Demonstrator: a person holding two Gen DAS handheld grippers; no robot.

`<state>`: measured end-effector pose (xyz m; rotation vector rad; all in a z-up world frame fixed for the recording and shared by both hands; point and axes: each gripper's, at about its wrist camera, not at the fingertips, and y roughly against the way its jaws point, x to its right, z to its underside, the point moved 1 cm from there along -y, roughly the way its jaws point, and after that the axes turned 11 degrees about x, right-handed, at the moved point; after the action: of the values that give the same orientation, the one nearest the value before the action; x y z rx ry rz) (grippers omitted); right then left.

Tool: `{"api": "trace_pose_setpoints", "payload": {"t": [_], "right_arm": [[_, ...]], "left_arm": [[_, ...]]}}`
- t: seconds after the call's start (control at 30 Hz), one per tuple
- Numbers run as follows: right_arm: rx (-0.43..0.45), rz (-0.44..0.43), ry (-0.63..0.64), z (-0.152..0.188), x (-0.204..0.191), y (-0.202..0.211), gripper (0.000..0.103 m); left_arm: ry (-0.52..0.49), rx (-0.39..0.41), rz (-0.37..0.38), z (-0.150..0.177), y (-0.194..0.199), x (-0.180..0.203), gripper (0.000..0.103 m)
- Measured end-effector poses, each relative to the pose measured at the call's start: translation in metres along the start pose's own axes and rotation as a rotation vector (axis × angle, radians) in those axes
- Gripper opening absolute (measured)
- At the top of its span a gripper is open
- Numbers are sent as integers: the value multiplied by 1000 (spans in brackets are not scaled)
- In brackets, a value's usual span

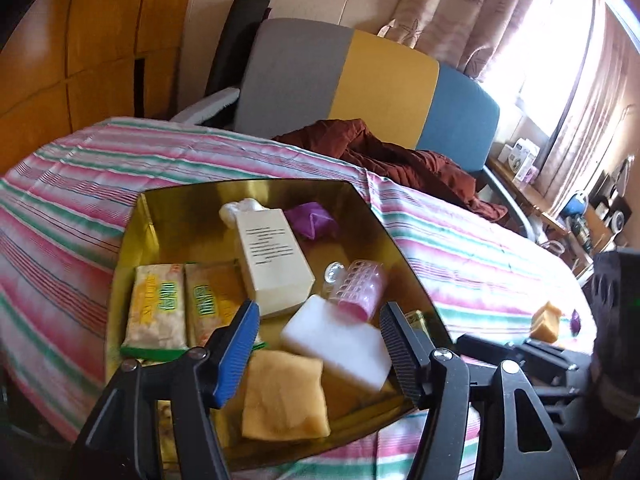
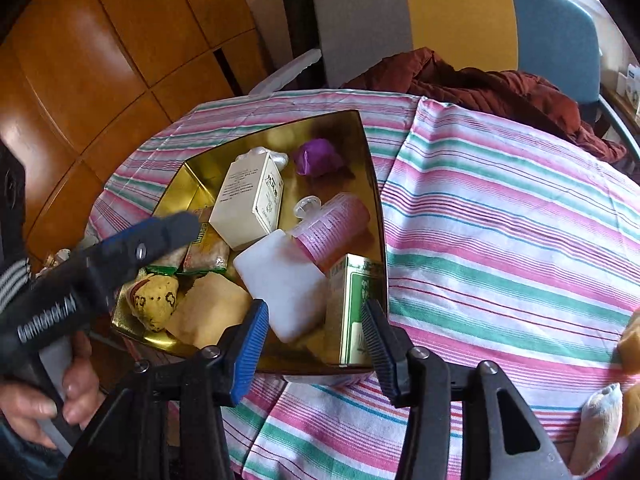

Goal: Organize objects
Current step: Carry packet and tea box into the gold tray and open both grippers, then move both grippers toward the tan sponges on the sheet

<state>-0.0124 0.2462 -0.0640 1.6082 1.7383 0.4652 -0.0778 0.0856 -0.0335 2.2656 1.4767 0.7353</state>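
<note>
Both of your grippers hang over the shiny gold square tin (image 2: pixel 372 184) on the pink, green and white striped cloth (image 2: pixel 500 220), and neither is holding anything: the left gripper (image 1: pixel 316 340) has its fingers parted above the tin's near corner, and the right gripper (image 2: pixel 316 336) has its fingers parted just short of the tin's near wall. The tin is crowded. A white foam block (image 2: pixel 280 284) leans across the middle of it, propped on the pink ribbed plastic bottle (image 2: pixel 332 224) and against the green-and-white carton (image 2: pixel 352 308) that stands upright by the near wall. That stack is your main risk: nudge the block or carton with a finger on the way out and the carton could tip over the rim onto the cloth. The tan sponge (image 1: pixel 284 392) at the tin's near edge sits loose and could be dragged out the same way. The two gripper heads are close together over the tin, so they could knock each other. More pieces, apparently another tan sponge (image 1: pixel 546 320) among them, lie on the cloth to the right of the tin, though blur makes them hard to identify; the tin has little flat room left for them.
</note>
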Motion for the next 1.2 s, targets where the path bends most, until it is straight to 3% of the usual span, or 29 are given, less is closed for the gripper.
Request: {"api": "trace_pose_setpoints", "payload": {"t": [0.07, 0.1, 0.17, 0.7, 1.2], "right_arm": [[4, 11, -1, 1, 0, 4, 51], [6, 15, -1, 2, -1, 5, 64], [12, 18, -3, 3, -1, 9, 78], [49, 115, 16, 11, 8, 32, 84], [30, 301, -138, 35, 96, 63, 84]], "left_arm": [[-20, 20, -21, 3, 7, 2, 70], [-30, 31, -32, 4, 11, 3, 70], [-51, 41, -46, 6, 15, 4, 70], [-143, 56, -68, 23, 32, 20, 79], [-162, 35, 0, 30, 32, 36, 83]]}}
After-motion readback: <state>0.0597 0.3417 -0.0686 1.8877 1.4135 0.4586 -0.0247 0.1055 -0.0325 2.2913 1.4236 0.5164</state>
